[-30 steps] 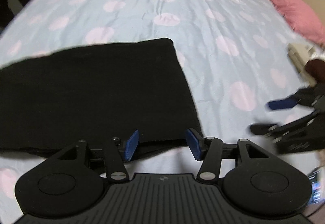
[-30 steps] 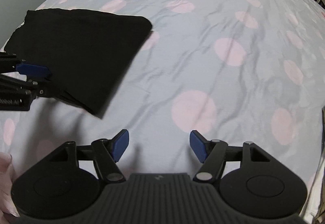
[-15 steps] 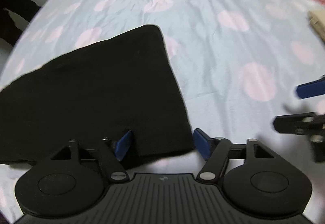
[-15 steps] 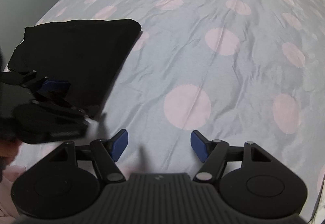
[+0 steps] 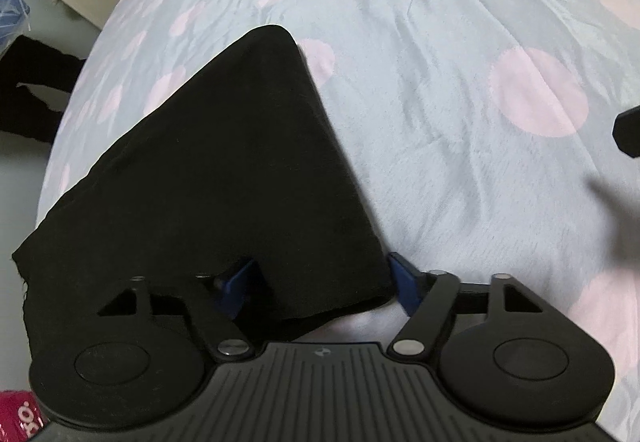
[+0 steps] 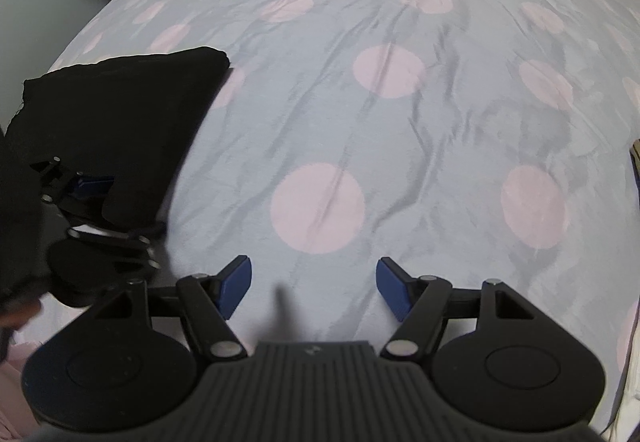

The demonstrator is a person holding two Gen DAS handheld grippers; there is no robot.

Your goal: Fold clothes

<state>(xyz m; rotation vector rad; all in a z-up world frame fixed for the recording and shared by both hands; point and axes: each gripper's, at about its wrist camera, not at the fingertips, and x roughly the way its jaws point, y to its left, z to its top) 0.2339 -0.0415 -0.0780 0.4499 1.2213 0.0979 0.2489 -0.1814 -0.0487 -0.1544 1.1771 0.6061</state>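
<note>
The bedsheet (image 6: 400,121), pale blue with pink dots, fills both views, and on it, out toward its left edge, lies the folded black garment (image 5: 224,169). It sits flat in a thick stack with one rounded far corner and a soft, drooping near edge. My read is that it is light and limp, a knit that will sag wherever it is unsupported and may let its layers slide apart. So the place to take it is at the near corner, pinching through all the layers at once, with a second hold along the near edge to keep it level.

The left gripper (image 5: 320,282) is right there at that near corner, its blue pads spread wide either side of the cloth with the fabric draped between them, not clamped. The right gripper (image 6: 314,288) hangs spread wide over bare sheet, well right of the garment, holding nothing.

Against a second ago, the left gripper has pushed in so the near corner now sits between its pads, and the garment's outline looks swung round in its view.
</note>
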